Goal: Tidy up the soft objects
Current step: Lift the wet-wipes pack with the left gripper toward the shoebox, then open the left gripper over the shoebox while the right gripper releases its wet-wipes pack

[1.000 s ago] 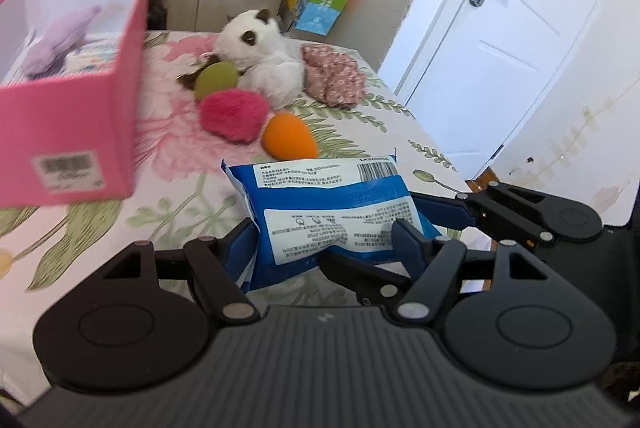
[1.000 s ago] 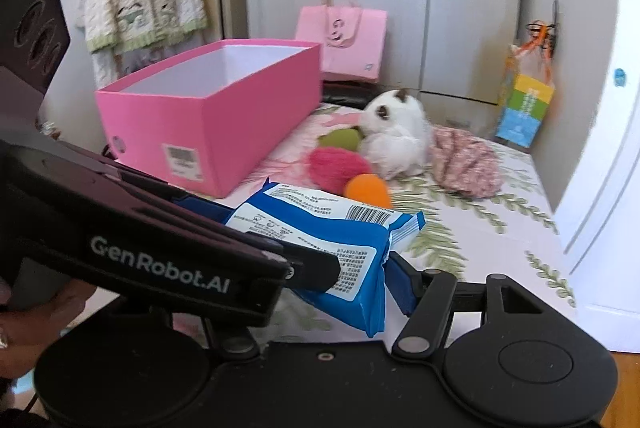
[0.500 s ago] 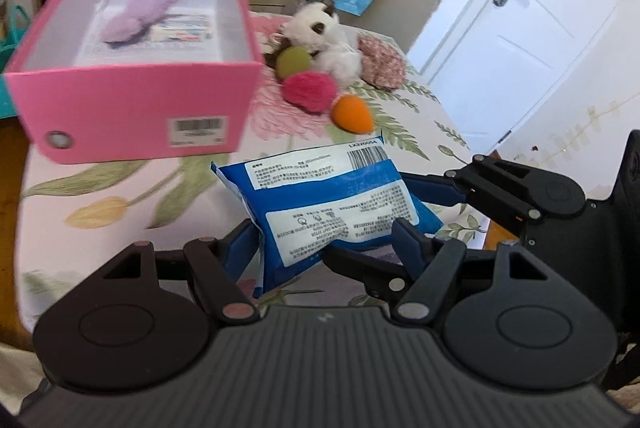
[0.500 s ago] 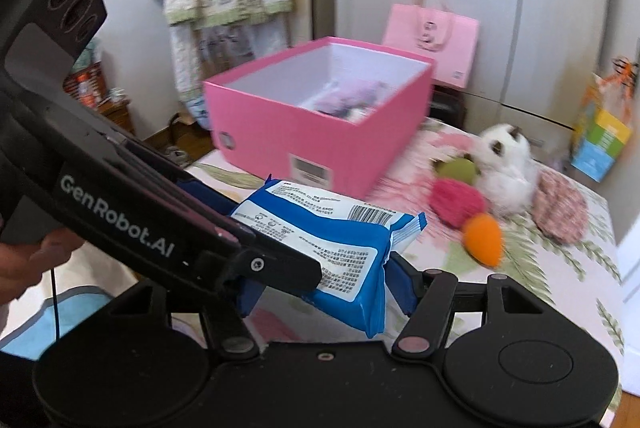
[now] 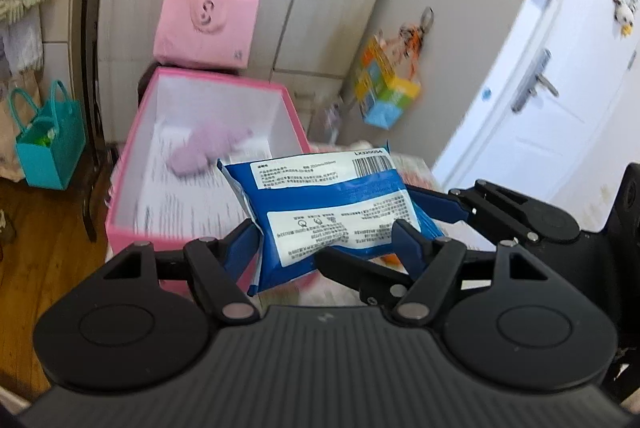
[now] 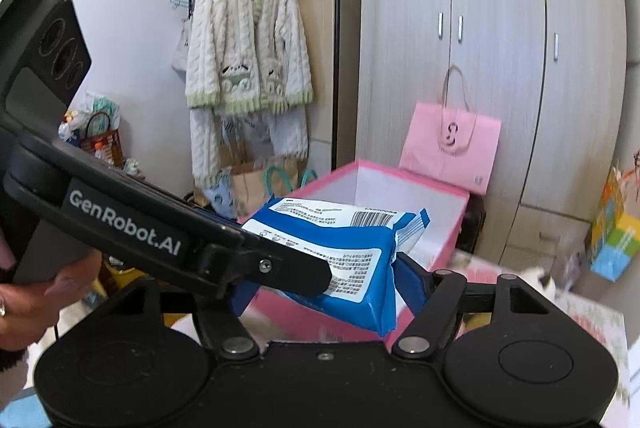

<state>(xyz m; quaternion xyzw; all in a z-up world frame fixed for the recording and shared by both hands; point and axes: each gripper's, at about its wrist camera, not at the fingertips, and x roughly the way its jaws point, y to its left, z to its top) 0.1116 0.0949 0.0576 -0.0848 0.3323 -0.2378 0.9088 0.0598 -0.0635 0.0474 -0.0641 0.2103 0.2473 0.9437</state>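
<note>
Both grippers are shut on one blue and white soft packet [image 5: 332,204], held in the air from two sides. It also shows in the right wrist view [image 6: 344,252]. My left gripper [image 5: 326,246] grips its near edge; my right gripper [image 6: 320,284] grips its other side, and its fingers [image 5: 444,206] show at the right of the left wrist view. The open pink box [image 5: 132,156] lies just beyond and below the packet, with a lilac soft toy [image 5: 208,148] and printed packets inside. The box also shows in the right wrist view [image 6: 460,220].
A pink tote bag [image 5: 204,24] stands behind the box against grey wardrobes [image 6: 500,48]. A teal bag [image 5: 48,144] sits on the wooden floor at left. A clothes rack with a knitted cardigan [image 6: 248,40] stands left. A white door [image 5: 560,100] is at right.
Both grippers have lifted the packet higher and carried it left, toward the pink box. The plush toys on the bed have dropped out of the left wrist view.
</note>
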